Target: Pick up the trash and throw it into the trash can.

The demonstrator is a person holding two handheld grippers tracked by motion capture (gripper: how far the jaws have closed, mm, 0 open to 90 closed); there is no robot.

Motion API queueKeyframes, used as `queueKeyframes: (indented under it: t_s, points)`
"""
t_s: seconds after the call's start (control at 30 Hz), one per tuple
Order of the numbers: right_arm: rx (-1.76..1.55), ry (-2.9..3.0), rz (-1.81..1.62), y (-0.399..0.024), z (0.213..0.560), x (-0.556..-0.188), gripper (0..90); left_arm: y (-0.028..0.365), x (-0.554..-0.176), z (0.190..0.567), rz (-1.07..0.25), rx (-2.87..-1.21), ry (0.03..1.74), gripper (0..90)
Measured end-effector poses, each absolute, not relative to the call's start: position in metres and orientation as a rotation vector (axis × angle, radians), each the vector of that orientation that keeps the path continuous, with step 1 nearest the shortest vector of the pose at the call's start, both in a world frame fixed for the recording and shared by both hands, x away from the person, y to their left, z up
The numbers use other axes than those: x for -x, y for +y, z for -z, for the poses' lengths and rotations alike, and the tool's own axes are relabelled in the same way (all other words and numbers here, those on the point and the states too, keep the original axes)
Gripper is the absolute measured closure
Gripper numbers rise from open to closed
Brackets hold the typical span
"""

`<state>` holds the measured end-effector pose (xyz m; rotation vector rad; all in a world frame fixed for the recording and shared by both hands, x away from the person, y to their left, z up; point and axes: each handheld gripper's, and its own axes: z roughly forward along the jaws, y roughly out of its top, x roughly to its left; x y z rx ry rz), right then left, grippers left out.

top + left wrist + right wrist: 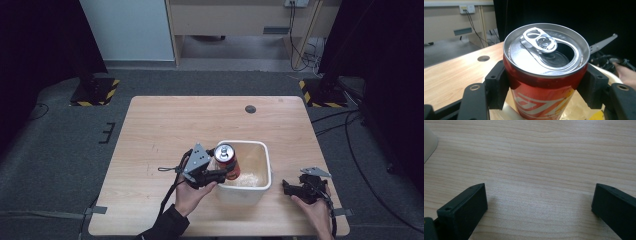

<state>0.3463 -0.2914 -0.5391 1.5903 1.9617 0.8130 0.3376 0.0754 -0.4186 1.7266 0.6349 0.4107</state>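
A red drinks can (227, 161) with an opened silver top hangs upright over the left side of a white plastic bin (264, 172). My left gripper (218, 171) is shut on the can, its black pads (497, 86) pressing both sides of the red body (541, 97). The bin holds crumpled clear plastic under the can. My right gripper (290, 188) rests low on the table to the right of the bin, jaws spread wide with bare wood (539, 185) between them.
The light wooden table (165, 130) has a round cable hole (250, 109) near its far edge. A corner of the white bin (429, 143) shows at the upper left of the right gripper view. Dark floor and stand bases surround the table.
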Motion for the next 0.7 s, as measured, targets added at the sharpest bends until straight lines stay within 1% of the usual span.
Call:
queueKeyframes:
  t_s: [0.33,0.6,0.7]
  points:
    - [-1.59,1.962,-0.812,-0.291,0.539,-0.346,0.4,0.071,-0.338,0.43,-0.376,-1.763,0.639,32.1]
    - [-1.59,1.963,-0.813,-0.291,0.539,-0.346,0.4,0.074,-0.332,0.425,-0.377,-1.749,0.618,30.3]
    - [-1.59,1.963,-0.813,-0.291,0.539,-0.346,0.4,0.084,-0.326,0.418,-0.397,-1.724,0.614,29.8]
